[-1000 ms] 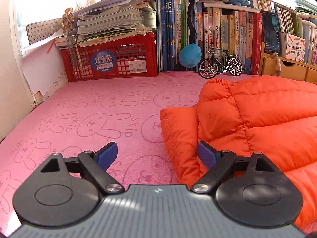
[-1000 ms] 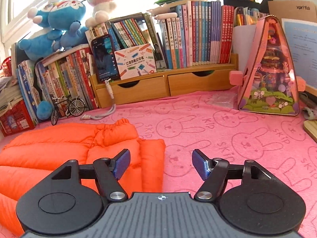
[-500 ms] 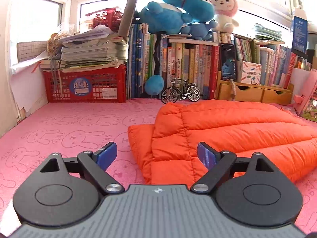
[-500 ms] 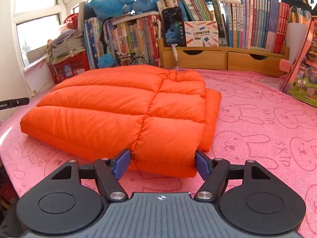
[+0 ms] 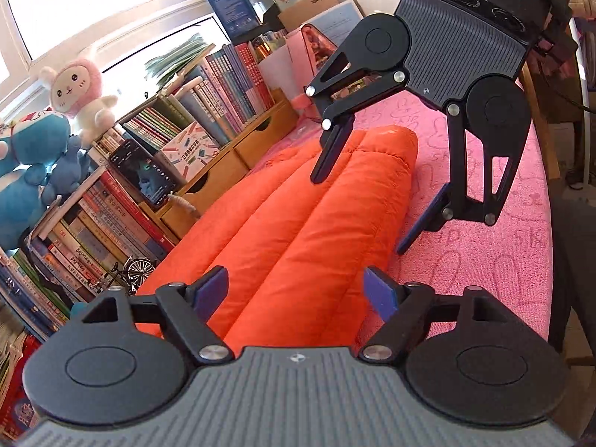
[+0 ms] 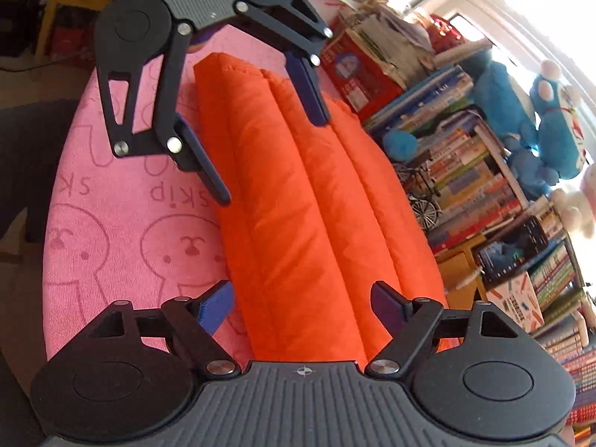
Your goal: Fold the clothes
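A folded orange puffer jacket (image 5: 298,223) lies on the pink rabbit-print mat (image 5: 484,260). The two grippers face each other from opposite ends of it. My left gripper (image 5: 296,287) straddles the near end in the left wrist view. Its jaws are closing, with the jacket between the blue pads (image 5: 210,288), and no firm pinch shows. Rolled on its side, my right gripper (image 6: 301,294) is open with the other end of the jacket (image 6: 298,205) between its fingers. Each view shows the other tool: right gripper (image 5: 361,210), left gripper (image 6: 272,158).
Rows of books (image 5: 123,231), wooden drawers (image 5: 238,156), a phone (image 5: 143,177), a toy bicycle (image 6: 422,205) and plush toys (image 6: 521,108) line the far side of the mat. A red crate (image 6: 357,74) with papers stands at one end. The mat's front edge (image 5: 551,223) drops off.
Both grippers have swung round to the jacket's two ends and rolled on their sides, so they now face each other. The left jaws have narrowed around the jacket.
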